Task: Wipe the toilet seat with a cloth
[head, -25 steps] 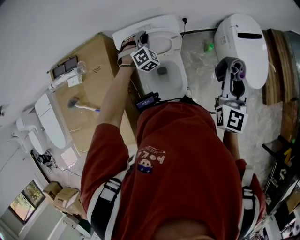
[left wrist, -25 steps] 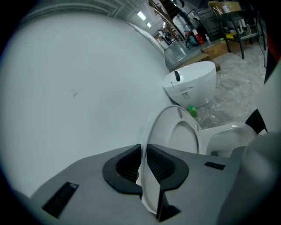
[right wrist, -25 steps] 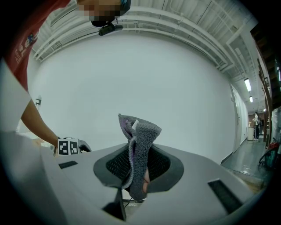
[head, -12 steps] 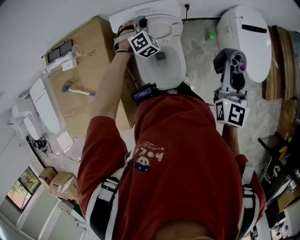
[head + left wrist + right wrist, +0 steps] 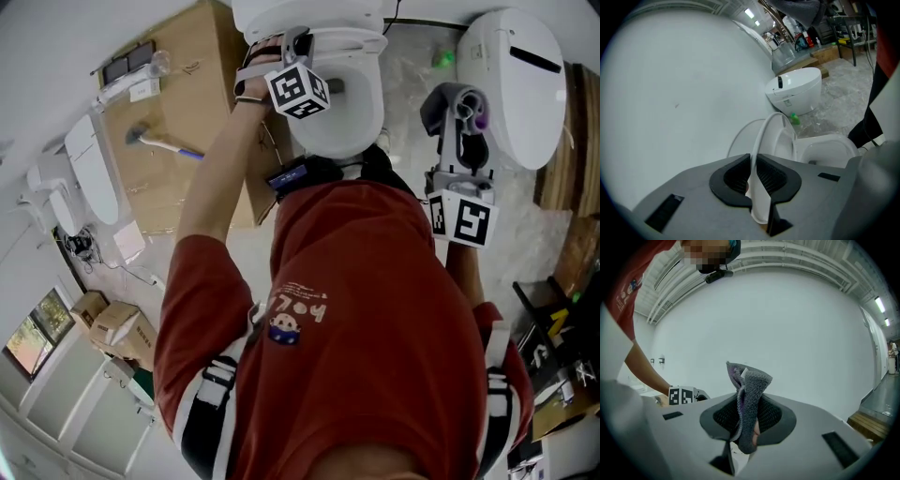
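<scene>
Wall (image 5: 670,93) behind, left gripper (image 5: 753,161) pinches seat rim (image 5: 761,134).

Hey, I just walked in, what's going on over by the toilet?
A person in a red shirt stands over a toilet with a gripper in each hand. The left gripper is clamped on the thin edge of the raised toilet seat. The right gripper holds a bunched grey cloth off to the side, clear of the seat. No wiping is happening at this moment.
</scene>
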A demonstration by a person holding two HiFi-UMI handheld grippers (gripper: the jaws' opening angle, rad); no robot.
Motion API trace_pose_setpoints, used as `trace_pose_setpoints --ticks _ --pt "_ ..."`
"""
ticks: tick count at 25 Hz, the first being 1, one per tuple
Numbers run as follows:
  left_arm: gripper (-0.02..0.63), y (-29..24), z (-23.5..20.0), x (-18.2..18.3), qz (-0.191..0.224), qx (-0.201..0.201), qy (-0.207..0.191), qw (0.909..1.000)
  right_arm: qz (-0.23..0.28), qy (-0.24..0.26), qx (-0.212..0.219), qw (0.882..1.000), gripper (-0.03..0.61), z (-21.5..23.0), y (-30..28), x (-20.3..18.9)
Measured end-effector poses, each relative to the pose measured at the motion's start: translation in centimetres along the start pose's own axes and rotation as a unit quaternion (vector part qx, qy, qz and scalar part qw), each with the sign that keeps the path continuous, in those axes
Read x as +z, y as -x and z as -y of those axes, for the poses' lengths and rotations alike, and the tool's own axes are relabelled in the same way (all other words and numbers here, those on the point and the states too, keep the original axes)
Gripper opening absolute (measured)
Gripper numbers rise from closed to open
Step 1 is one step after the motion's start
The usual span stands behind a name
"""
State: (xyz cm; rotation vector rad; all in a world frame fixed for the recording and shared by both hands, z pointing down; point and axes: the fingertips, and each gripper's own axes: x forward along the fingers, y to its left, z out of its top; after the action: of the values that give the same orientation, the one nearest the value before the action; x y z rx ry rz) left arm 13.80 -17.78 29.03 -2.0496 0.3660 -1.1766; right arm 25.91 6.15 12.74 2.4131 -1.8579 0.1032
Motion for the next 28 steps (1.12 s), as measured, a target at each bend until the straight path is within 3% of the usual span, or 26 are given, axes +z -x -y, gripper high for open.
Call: trace_pose_setpoints --ticks 13,20,24,28 --pt "0.043 5.5 9.6 -0.3 -0.053 -0.075 -0.031 0.9953 -0.03 0.014 0.127 0.991 0.074 -1.4 -2.4 -4.4" --pt "0.046 8.6 17.7 -1.7 -0.038 -0.159 -0.025 0.9862 -0.056 0.029 0.108 0.992 0.074 -3.3 -0.5 -6.0" --pt "0.058 9.9 22.7 -2.6 -0.018 -0.206 -0.009 0.9783 -0.085 0.035 0.082 0.992 0.074 -6.4 2.4 -7.5" --pt "0.074 10.4 27.5 -3.4 -0.011 -0.244 0.008 0.9698 -0.123 0.028 0.088 0.988 0.074 -10.5 5.8 -10.1"
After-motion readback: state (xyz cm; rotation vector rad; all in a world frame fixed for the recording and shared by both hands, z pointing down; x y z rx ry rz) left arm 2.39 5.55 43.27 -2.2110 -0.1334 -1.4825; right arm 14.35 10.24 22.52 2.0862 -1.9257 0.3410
